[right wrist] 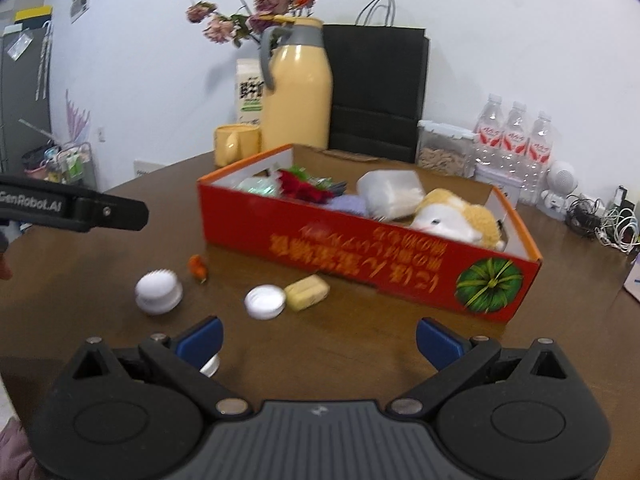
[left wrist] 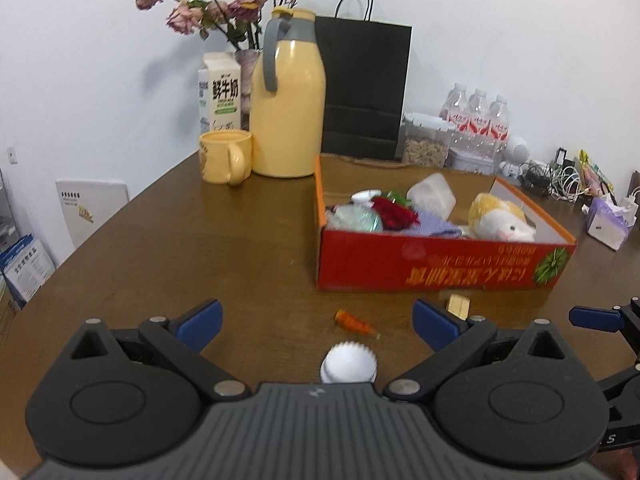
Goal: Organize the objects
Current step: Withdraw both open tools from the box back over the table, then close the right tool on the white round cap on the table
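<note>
The left gripper (left wrist: 316, 322) is hovering, spread, over the white jar (left wrist: 347, 368). The right gripper (right wrist: 318, 338) (also spread) is waiting near the red box (right wrist: 360, 256), probably the destination.

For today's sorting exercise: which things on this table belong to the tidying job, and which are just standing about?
Job: red box, white jar, white lid, yellow block, small orange piece.

Standing about: flask, mug, milk carton, black bag, water bottles.
</note>
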